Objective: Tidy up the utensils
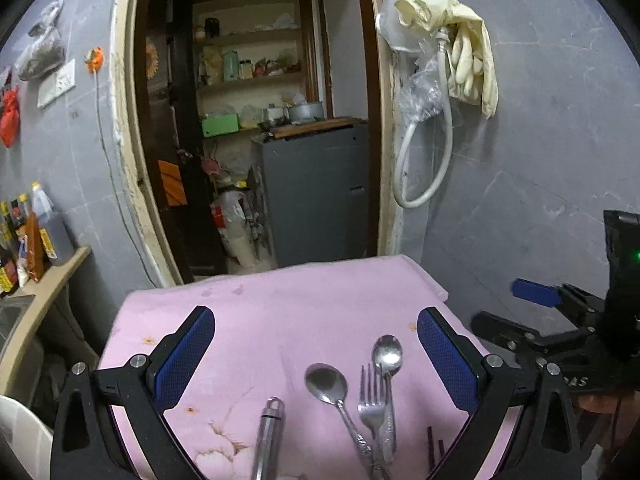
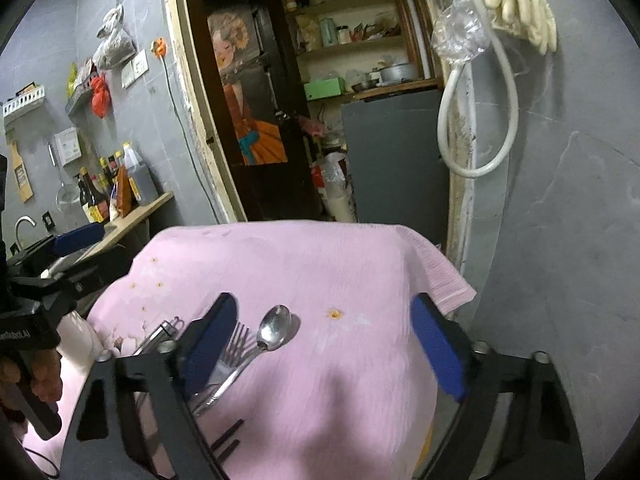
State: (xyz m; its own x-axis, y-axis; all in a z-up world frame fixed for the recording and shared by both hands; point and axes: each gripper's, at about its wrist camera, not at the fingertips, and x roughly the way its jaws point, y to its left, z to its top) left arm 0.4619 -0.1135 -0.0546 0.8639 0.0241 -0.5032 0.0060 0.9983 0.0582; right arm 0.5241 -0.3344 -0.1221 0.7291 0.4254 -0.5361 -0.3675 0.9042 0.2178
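A pink cloth (image 1: 280,312) covers a small table. On it, in the left wrist view, lie a large spoon (image 1: 326,384), a fork (image 1: 372,404), a smaller spoon (image 1: 387,354), a steel handle (image 1: 269,432) and dark chopsticks (image 1: 432,446). My left gripper (image 1: 316,360) is open and empty above them. In the right wrist view the small spoon (image 2: 275,326) and fork (image 2: 234,350) lie by the left finger; the steel handle (image 2: 160,334) is further left. My right gripper (image 2: 332,344) is open and empty above the cloth (image 2: 320,264).
A doorway (image 1: 256,120) behind the table opens onto shelves and a grey cabinet (image 1: 316,192). A counter with sauce bottles (image 1: 28,236) and a sink stand at left. A hose and rubber gloves (image 1: 472,64) hang on the right wall.
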